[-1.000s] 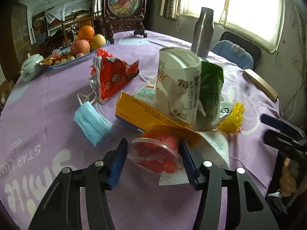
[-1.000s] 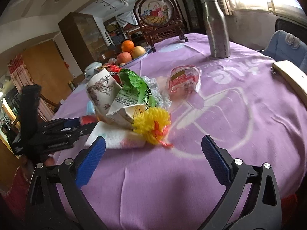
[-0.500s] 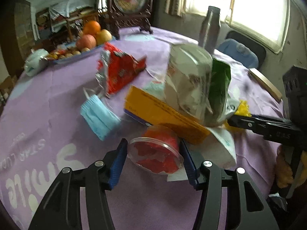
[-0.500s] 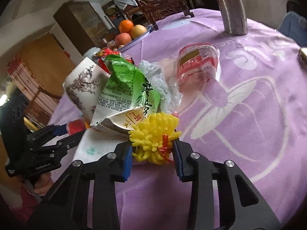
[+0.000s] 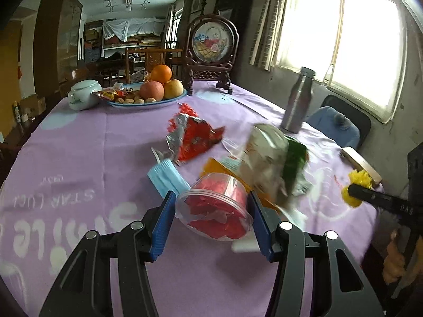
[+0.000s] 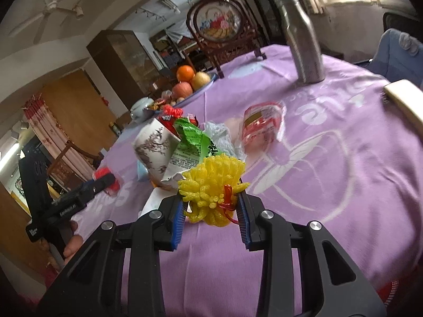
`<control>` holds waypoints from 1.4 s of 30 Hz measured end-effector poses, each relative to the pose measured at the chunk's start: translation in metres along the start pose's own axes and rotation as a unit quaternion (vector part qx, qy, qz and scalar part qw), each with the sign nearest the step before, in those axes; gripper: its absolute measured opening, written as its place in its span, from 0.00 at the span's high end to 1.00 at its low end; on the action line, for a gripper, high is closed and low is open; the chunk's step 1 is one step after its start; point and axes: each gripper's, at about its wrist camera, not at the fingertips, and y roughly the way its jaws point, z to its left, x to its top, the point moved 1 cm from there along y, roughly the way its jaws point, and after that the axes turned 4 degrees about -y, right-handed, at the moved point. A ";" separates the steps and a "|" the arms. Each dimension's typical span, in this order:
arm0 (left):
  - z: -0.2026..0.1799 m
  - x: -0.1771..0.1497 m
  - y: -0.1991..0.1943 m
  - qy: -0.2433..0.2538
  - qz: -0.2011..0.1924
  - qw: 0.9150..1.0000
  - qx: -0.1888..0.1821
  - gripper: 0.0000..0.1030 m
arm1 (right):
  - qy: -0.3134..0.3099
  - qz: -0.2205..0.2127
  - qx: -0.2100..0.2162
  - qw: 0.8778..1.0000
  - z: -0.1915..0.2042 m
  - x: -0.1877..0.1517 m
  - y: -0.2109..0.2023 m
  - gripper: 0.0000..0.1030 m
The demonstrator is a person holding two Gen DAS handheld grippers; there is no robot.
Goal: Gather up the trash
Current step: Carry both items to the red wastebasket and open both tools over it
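Plastic cup [image 5: 214, 208] and yellow foam net [image 6: 211, 185], each clamped in a hand-held gripper beside the steel bottle [image 5: 298, 100]; next, a bin.

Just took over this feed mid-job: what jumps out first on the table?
The left hand-held gripper is clamped on a clear tub of red scraps at the near edge. The right hand-held gripper pinches a yellow foam net. Behind them on the purple cloth sits a pile of wrappers: a green bag and a red foil packet.
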 end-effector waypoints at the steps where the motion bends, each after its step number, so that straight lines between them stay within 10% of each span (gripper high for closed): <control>1: -0.004 -0.004 -0.005 -0.001 0.002 1.000 -0.006 0.47 | 0.001 -0.007 -0.002 1.000 -0.001 -0.002 -0.009 0.66; 12: -0.062 -0.028 -0.041 0.027 0.009 0.997 -0.067 0.47 | 0.035 -0.071 -0.060 0.995 -0.043 -0.043 -0.114 0.66; 21: -0.161 -0.051 -0.036 0.097 0.044 0.983 -0.152 0.47 | 0.108 -0.081 -0.199 0.971 -0.147 -0.091 -0.188 0.66; 28: -0.237 -0.078 -0.006 0.157 0.097 0.962 -0.200 0.47 | 0.229 0.015 -0.314 0.921 -0.281 -0.167 -0.183 0.63; 33: -0.286 -0.105 0.013 0.203 0.128 0.946 -0.219 0.47 | 0.337 0.104 -0.312 0.882 -0.358 -0.237 -0.161 0.44; 42: -0.378 -0.152 0.064 0.269 0.201 0.907 -0.254 0.47 | 0.353 -0.013 -0.301 0.886 -0.355 -0.216 -0.220 0.30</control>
